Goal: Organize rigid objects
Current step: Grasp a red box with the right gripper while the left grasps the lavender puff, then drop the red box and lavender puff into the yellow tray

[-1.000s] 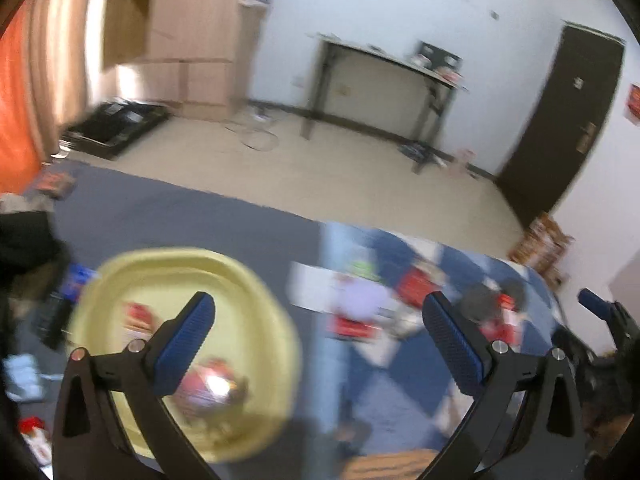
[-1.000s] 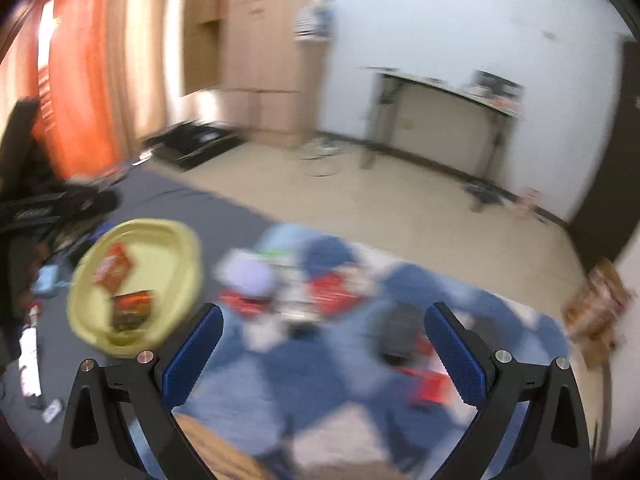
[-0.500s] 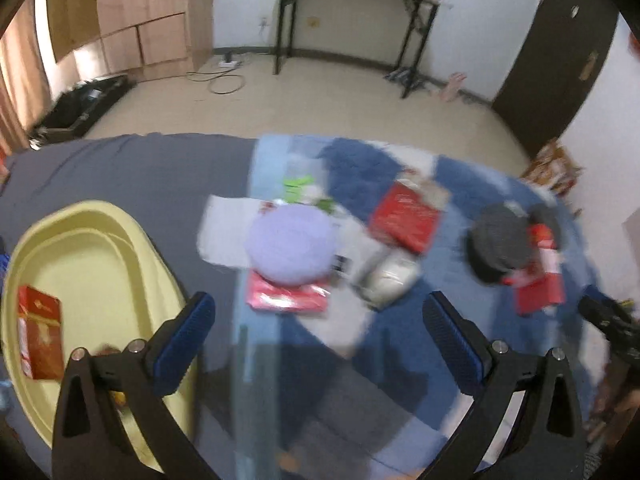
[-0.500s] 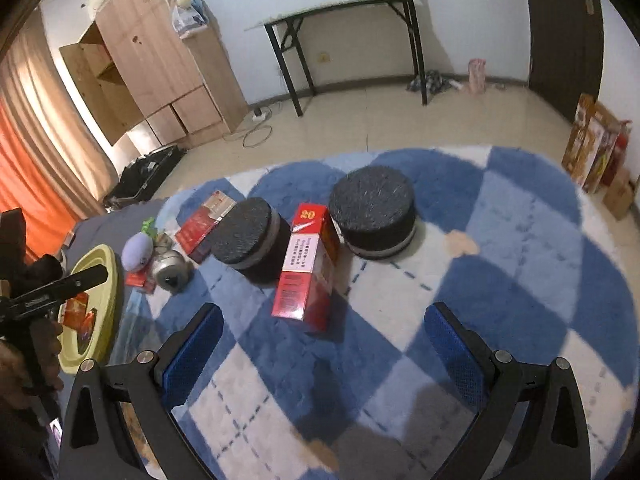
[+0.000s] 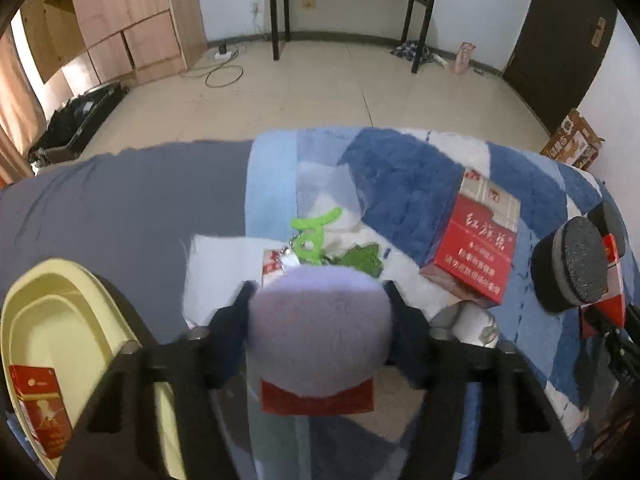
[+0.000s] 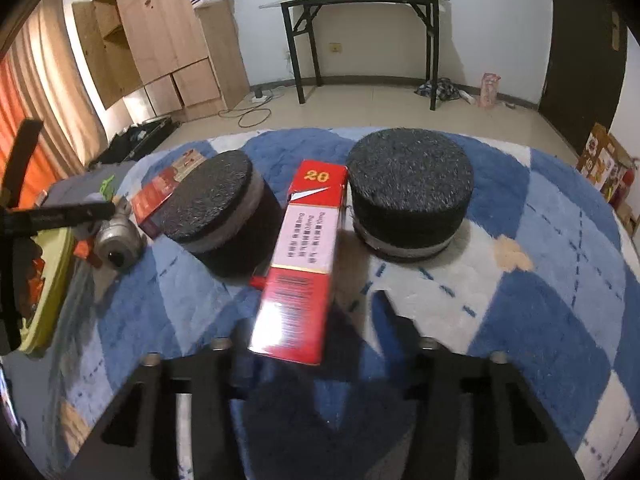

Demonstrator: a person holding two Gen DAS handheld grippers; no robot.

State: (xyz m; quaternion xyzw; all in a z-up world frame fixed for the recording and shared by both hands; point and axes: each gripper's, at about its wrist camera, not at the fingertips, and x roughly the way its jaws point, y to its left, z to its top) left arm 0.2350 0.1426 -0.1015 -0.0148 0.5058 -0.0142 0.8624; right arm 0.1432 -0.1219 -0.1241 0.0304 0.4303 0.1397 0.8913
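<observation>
Left tool [image 5: 318,312]: jaws just closed onto purple puff [image 5: 320,328], which lies on rug [image 5: 400,184] beside yellow tray [image 5: 60,320]. Right tool [image 6: 312,320]: jaws closing around red box [image 6: 300,272] lying between two black pucks; contact unclear.

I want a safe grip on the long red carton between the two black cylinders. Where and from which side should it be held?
Grip the red carton across its narrow width at the near end, coming from above and in front. It lies lengthwise toward the right tool, and the black cylinders crowd its far end.
</observation>
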